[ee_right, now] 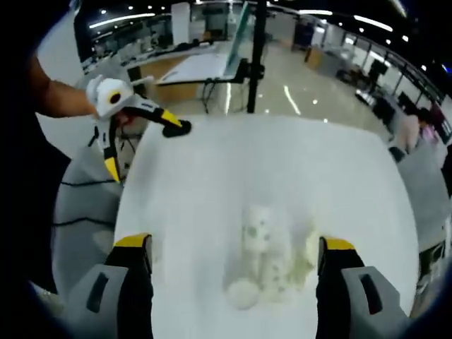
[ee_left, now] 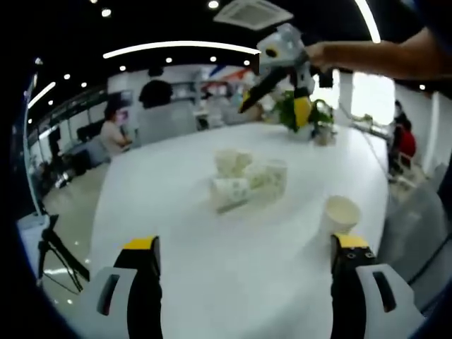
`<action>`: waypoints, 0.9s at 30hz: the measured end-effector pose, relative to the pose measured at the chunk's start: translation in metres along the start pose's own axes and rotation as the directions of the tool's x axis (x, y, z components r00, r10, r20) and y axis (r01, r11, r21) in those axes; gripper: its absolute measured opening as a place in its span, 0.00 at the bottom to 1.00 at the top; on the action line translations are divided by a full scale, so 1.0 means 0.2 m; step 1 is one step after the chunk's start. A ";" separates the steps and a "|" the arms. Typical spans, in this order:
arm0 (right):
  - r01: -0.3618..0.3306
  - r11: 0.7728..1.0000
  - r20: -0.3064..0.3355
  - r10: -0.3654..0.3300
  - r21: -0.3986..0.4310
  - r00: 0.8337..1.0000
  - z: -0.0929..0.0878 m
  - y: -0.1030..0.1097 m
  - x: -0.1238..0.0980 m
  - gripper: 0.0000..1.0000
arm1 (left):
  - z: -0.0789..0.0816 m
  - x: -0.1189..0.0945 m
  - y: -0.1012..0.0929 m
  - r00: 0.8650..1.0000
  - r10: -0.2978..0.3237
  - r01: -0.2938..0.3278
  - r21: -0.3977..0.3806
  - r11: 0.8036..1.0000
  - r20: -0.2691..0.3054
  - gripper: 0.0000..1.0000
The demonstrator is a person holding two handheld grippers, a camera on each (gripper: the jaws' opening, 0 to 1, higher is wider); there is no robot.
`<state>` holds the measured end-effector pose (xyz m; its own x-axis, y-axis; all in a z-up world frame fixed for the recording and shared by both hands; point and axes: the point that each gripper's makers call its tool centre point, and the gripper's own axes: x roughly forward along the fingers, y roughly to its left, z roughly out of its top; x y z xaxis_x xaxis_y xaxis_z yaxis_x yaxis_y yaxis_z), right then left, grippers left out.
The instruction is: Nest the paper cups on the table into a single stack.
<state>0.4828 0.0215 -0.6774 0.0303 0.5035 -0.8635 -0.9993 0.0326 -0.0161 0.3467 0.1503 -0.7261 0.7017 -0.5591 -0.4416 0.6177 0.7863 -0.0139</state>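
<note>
The left gripper point(ee_left: 244, 265) was open and empty, its jaws spread wide over bare table point(ee_left: 233, 296). The right gripper point(ee_right: 231, 265) was likewise open and held nothing; seen from the left gripper view it hung in the air above the far side of the table point(ee_left: 286, 70), and the left one showed the same way from the right gripper view, raised over the opposite edge point(ee_right: 134, 131).

Ahead of the left gripper, nearly centred between its jaws but well forward, lay a cluster of cups point(ee_left: 248, 178): one on its side with its long axis running across the view, others upright or leaning just behind it, touching or nearly so. A single cup point(ee_left: 340, 215) stood upright by itself, mouth up, just beyond the tip of the left gripper's right jaw.

From the right gripper view the cluster point(ee_right: 265, 258) sat low in the frame, between the jaws and close in; the picture was too blurred to count cups there or tell which was which.

By my reading, the right gripper was the nearer to the cluster and the left the nearer to the lone cup, so each had a natural first pick. Nesting had not begun; the tipped cup would want righting, or a grip across its wall, before it could go into another.
</note>
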 end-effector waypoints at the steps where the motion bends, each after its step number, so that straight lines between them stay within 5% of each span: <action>1: -0.010 1.000 -0.011 0.010 -0.005 1.000 0.01 -0.01 0.02 0.95 | -0.01 0.00 0.00 1.000 0.002 -0.002 -0.007 1.000 0.000 0.99; 6: -0.055 0.998 -0.004 0.055 0.035 0.998 0.07 -0.06 0.18 0.91 | -0.03 -0.02 -0.02 1.000 0.001 0.000 -0.051 0.999 0.018 0.99; 15: -0.084 0.995 -0.107 0.089 0.051 0.990 -0.05 -0.12 0.43 0.82 | -0.08 -0.03 -0.04 1.000 0.007 -0.005 -0.069 0.998 0.015 0.99; 19: -0.068 0.996 -0.115 0.074 0.054 0.991 -0.05 -0.16 0.52 0.80 | -0.11 -0.01 -0.07 1.000 0.003 0.001 -0.148 0.989 0.024 0.99; 27: -0.069 0.990 -0.139 0.085 0.119 0.987 -0.08 -0.22 0.71 0.65 | -0.14 -0.01 -0.09 1.000 0.012 -0.012 -0.116 0.993 -0.004 0.99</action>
<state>0.5311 0.0777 -0.8080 -0.0578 0.3798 -0.9233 -0.9895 0.1008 0.1034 0.3229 0.1445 -0.7506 0.7074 -0.5486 -0.4457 0.5637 0.8183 -0.1125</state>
